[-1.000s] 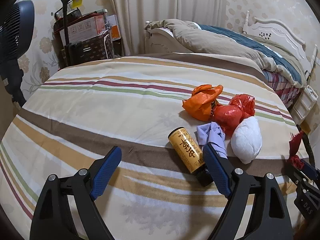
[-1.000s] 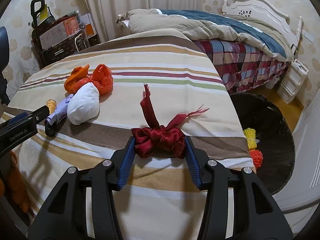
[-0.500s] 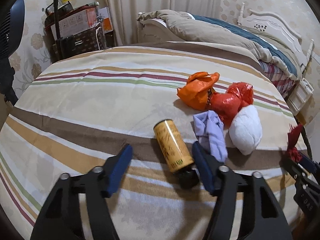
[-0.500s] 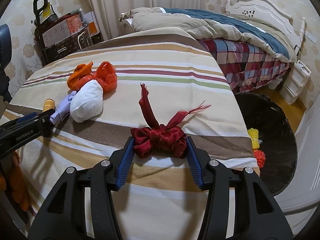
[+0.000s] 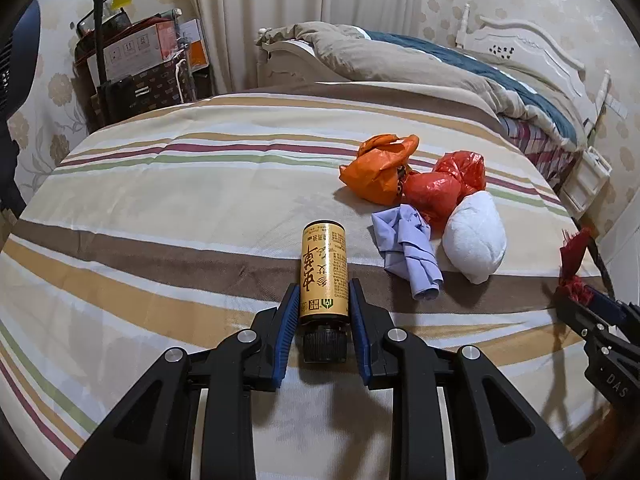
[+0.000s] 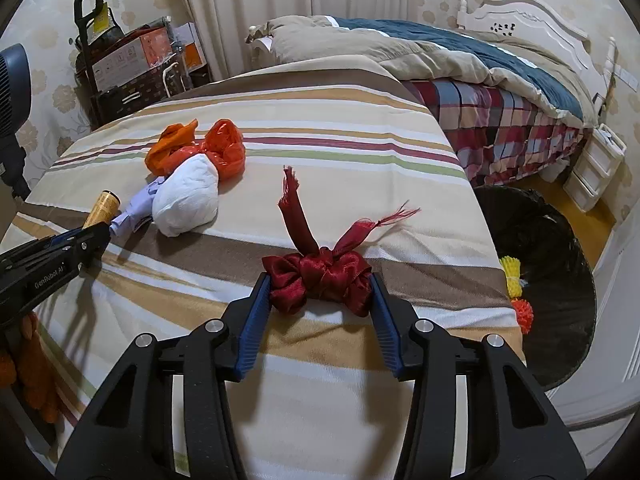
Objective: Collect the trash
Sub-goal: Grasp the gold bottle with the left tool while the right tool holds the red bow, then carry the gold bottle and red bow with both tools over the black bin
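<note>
A gold bottle (image 5: 323,264) with a black cap lies on the striped bedspread (image 5: 160,200), cap end toward me. My left gripper (image 5: 324,298) is closing on it, and both blue pads touch its lower sides. My right gripper (image 6: 320,286) is closing too, its pads pressed on a dark red ribbon bow (image 6: 316,272) near the bed's front right. An orange bag (image 5: 378,168), a red bag (image 5: 440,188), a white wad (image 5: 474,240) and a lilac crumpled sheet (image 5: 408,248) lie right of the bottle.
A black bin (image 6: 560,248) stands on the floor off the bed's right edge, with yellow (image 6: 512,276) and orange (image 6: 524,312) foam nets at its rim. A second bed (image 6: 460,60) with a duvet lies behind. A cart of boxes (image 5: 140,68) stands at the back left.
My left gripper swung right to line up with the gold bottle and its jaws closed from wide open onto it. The right gripper stayed on the red bow.
</note>
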{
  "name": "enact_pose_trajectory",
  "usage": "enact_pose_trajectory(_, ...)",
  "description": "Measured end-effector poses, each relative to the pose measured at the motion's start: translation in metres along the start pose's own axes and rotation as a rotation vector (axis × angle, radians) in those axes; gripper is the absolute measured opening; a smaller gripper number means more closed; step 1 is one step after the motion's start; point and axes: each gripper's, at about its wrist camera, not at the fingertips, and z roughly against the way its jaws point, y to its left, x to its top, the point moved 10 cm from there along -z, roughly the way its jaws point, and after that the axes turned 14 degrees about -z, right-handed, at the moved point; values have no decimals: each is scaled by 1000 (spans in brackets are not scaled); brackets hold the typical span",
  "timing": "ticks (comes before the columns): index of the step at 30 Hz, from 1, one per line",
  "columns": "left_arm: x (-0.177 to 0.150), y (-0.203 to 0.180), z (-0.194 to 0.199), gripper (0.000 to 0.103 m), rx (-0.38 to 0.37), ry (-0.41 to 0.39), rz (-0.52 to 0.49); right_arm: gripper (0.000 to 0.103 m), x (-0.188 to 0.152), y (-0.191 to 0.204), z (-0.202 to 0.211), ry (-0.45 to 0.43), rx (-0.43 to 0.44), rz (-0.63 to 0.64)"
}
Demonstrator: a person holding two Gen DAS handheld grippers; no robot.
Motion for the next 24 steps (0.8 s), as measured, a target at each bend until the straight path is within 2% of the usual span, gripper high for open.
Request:
enact_pose_trajectory(12, -8, -17, 27, 27, -5, -44, -28, 46, -6, -4, 16, -25, 15, -13)
enact_pose_trajectory(24, 9, -74, 56, 27, -84, -129, -119, 46, 7, -30, 55, -119, 8, -63)
